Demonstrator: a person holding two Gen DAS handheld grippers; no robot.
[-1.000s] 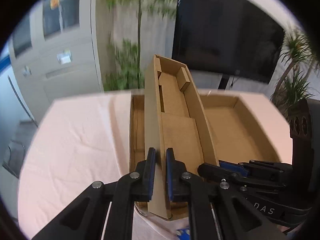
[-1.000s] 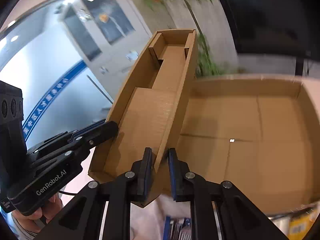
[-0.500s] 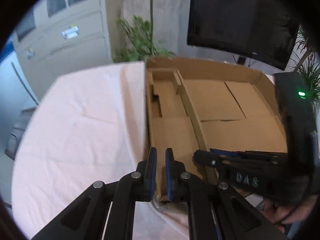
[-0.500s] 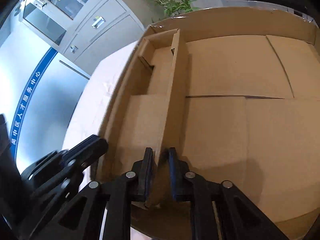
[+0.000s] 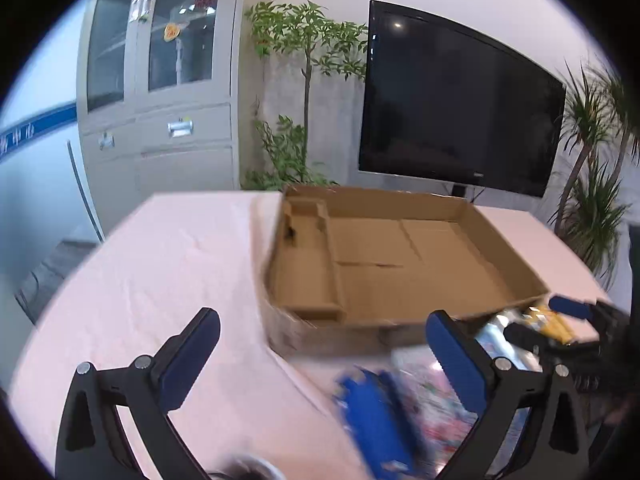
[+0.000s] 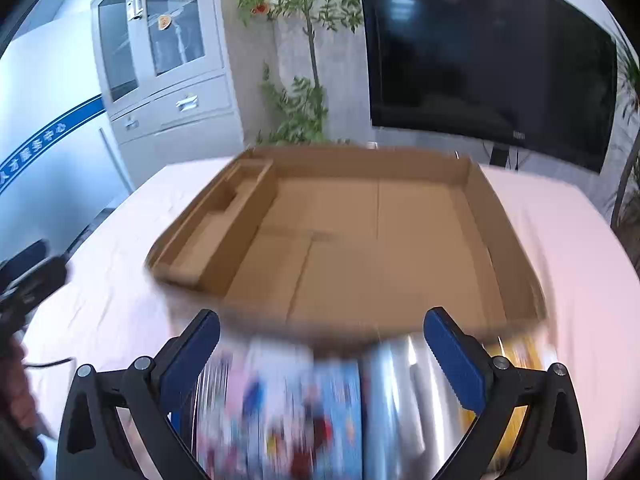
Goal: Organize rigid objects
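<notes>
A large shallow cardboard box [image 5: 420, 248] lies on the table. A narrow cardboard tray [image 5: 308, 264] rests flat inside it along the left wall, also seen in the right wrist view [image 6: 224, 224]. My left gripper [image 5: 322, 320] hangs before the box's near-left corner, its jaws opening wide with nothing between the pads. My right gripper [image 6: 322, 318] is before the box's [image 6: 360, 240] near wall, its jaws also opening and gripping nothing. Below them lie blurred rigid items: a blue pack [image 5: 372, 412], colourful printed packs [image 6: 280, 408], a silver one [image 6: 396, 392] and a yellow one [image 6: 520, 348].
A pale pink cloth [image 5: 180, 260] covers the table. Behind it stand a black screen [image 5: 460, 100], a grey cabinet [image 5: 160, 80] and potted plants [image 5: 304, 60]. The other gripper shows at each view's side edge, with part of a hand at the right wrist view's left edge.
Both grippers let go of the narrow tray, which went from tilted up to lying flat in the box's left side. Both jaws opened wide and drew back from the box.
</notes>
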